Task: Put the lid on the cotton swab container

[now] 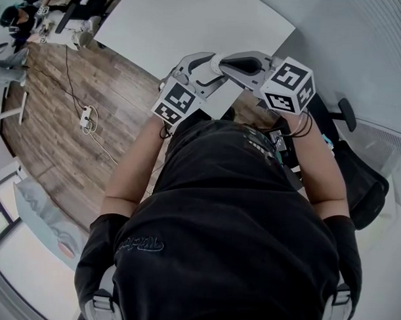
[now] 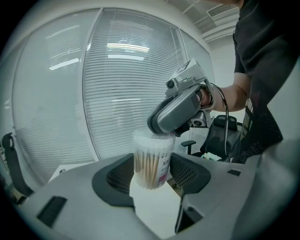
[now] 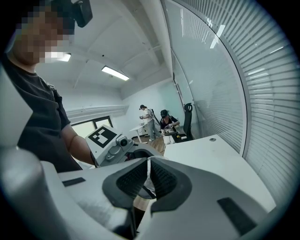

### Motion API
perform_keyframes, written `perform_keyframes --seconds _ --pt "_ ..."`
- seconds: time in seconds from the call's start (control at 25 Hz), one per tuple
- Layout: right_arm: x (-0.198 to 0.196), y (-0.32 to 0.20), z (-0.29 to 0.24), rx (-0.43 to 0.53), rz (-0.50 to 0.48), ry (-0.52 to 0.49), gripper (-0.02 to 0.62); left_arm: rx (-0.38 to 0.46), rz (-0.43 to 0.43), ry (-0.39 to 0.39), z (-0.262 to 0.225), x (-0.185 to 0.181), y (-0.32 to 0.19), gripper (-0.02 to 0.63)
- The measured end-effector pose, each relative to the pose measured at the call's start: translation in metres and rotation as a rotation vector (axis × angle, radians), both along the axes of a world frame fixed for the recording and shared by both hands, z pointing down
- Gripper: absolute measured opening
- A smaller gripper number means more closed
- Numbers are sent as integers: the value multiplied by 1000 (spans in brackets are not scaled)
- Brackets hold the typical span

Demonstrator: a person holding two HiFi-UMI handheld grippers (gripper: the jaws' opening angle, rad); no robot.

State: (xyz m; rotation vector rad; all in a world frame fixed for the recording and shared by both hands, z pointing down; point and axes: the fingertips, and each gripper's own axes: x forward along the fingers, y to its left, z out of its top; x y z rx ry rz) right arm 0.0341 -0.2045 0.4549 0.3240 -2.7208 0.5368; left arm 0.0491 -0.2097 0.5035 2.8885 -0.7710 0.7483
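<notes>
In the left gripper view, a clear cotton swab container (image 2: 150,161) full of swabs stands upright between my left gripper's (image 2: 152,176) pads, held at its sides. The right gripper (image 2: 180,110) comes down on it from above, and its tips rest at the clear lid (image 2: 154,137) on the container's top. The right gripper view shows my right gripper (image 3: 148,178) nearly closed on a thin pale edge, the lid (image 3: 148,164), with the left gripper (image 3: 110,143) just beyond. Seen from the head view, both grippers (image 1: 194,70) (image 1: 246,62) meet in front of the person's chest, and the container is hidden.
A white table (image 1: 192,24) lies ahead over a wooden floor with a power strip (image 1: 87,117). A black office chair (image 1: 357,181) is at the right. Slatted blinds (image 2: 126,89) fill the wall. Two people work at a far desk (image 3: 159,123).
</notes>
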Motion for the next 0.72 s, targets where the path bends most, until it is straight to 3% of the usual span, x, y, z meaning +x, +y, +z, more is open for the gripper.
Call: perform_keyframes --seconds 0.72 --pt "2 -4 11 -14 -3 -3 25 -21 -30 22 12 -2 0 252"
